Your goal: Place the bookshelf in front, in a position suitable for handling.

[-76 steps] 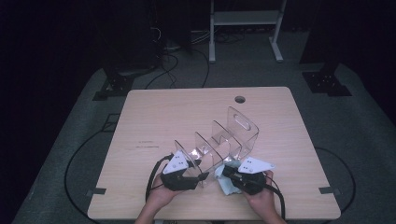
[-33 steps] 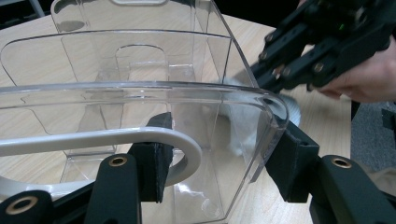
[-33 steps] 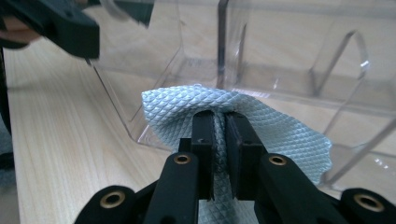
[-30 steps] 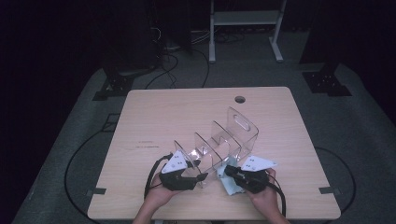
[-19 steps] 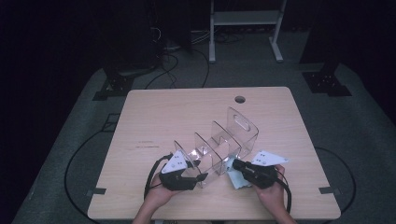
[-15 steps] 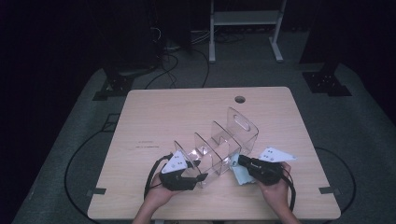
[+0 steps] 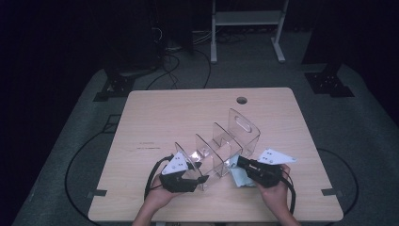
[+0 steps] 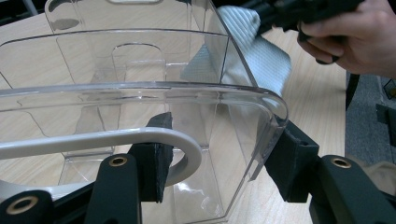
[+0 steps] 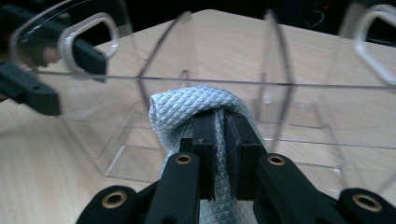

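A clear plastic organizer (image 7: 221, 143) with several upright dividers stands on the wooden table (image 7: 188, 113). My left gripper (image 7: 200, 178) is shut on its near end panel (image 8: 140, 107), one pad (image 8: 156, 158) inside by the handle cutout and the other on the outer edge. My right gripper (image 7: 241, 162) is shut on a pale grey quilted cloth (image 9: 187, 112), which is bunched over its tips and sits against the organizer's right side wall (image 9: 280, 93). In the left gripper view the cloth (image 8: 252, 56) shows through the plastic, with the person's hand (image 8: 355, 37) behind it.
A round cable hole (image 7: 242, 100) sits near the table's far edge. The near edge (image 7: 211, 220) runs just below both hands. Cables and a white metal stand (image 7: 244, 19) lie on the dark floor beyond the table.
My right gripper has shifted to the right and turned its tips toward the organizer's side, carrying the cloth along. The left gripper and the organizer have stayed put.
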`<state>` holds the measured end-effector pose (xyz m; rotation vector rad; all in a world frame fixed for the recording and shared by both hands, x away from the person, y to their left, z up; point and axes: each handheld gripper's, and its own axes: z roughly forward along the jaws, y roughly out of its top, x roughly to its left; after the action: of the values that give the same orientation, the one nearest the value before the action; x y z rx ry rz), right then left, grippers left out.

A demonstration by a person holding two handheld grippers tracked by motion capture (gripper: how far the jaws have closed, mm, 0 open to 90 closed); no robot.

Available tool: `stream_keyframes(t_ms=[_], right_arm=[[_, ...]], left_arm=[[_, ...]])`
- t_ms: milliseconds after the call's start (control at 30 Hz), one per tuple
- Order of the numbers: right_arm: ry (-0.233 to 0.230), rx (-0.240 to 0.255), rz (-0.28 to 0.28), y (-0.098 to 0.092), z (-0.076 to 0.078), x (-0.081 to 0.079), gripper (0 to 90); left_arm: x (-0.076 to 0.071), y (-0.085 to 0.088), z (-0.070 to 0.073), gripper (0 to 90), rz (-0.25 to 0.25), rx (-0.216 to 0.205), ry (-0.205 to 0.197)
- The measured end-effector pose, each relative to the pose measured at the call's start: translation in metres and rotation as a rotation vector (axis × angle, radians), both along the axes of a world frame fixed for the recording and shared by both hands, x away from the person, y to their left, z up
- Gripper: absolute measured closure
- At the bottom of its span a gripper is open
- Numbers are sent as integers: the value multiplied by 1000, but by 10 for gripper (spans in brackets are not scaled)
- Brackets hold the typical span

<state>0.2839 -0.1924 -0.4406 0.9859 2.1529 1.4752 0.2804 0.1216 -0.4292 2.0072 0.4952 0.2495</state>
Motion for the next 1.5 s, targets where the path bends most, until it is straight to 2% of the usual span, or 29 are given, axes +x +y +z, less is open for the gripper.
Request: stream_keyframes(t_ms=[33, 67, 100, 133, 200, 267, 367, 467, 600, 700, 733, 767, 800, 867, 933, 1033, 1167, 1233, 1333, 1500], right_arm=[[0, 0, 0, 0, 0, 0, 825], [6, 13, -39, -10, 0, 4, 825], [6, 13, -39, -10, 0, 4, 825], [20, 34, -65, -17, 0, 8, 825], [28, 36, -61, -16, -1, 8, 825], [29, 31, -29, -8, -1, 4, 825], [12, -3, 4, 2, 0, 0, 825], [7, -7, -21, -5, 1, 4, 825], [28, 21, -86, -21, 2, 10, 824], [30, 25, -78, -20, 2, 9, 824], [25, 20, -41, -12, 2, 6, 824], [25, 20, -41, -12, 2, 6, 824], [11, -3, -14, -4, 2, 3, 824], [11, -6, -14, -5, 3, 3, 825], [15, -2, -44, -12, 3, 6, 825], [36, 18, -79, -21, 1, 10, 824], [26, -4, -55, -13, 2, 7, 825], [24, -4, -50, -12, 1, 8, 825], [29, 4, -56, -14, 1, 7, 825], [34, 11, -43, -9, 0, 6, 825]], left_arm=[[0, 0, 0, 459, 0, 0, 0], [0, 0, 0, 460, 0, 0, 0], [0, 0, 0, 460, 0, 0, 0], [0, 0, 0, 460, -1, 0, 0], [0, 0, 0, 460, -2, -1, 1], [0, 0, 0, 459, -4, -1, 4], [1, 0, 0, 460, -6, 0, 4], [0, 1, 0, 460, -10, 4, 3], [0, 1, 0, 459, -21, 5, 7], [1, 2, 1, 459, -29, 5, 10], [1, 4, 1, 459, -36, 8, 16], [1, 4, 1, 458, -36, 8, 16], [1, 6, 2, 458, -44, 14, 20], [1, 7, 2, 458, -47, 13, 21], [2, 8, 2, 459, -66, 20, 30], [2, 9, 3, 459, -70, 19, 32], [3, 10, 3, 457, -66, 19, 35], [2, 10, 3, 441, -61, 25, 34], [3, 13, 3, 320, -40, 29, 39], [4, 17, 4, 300, -32, 25, 37]])
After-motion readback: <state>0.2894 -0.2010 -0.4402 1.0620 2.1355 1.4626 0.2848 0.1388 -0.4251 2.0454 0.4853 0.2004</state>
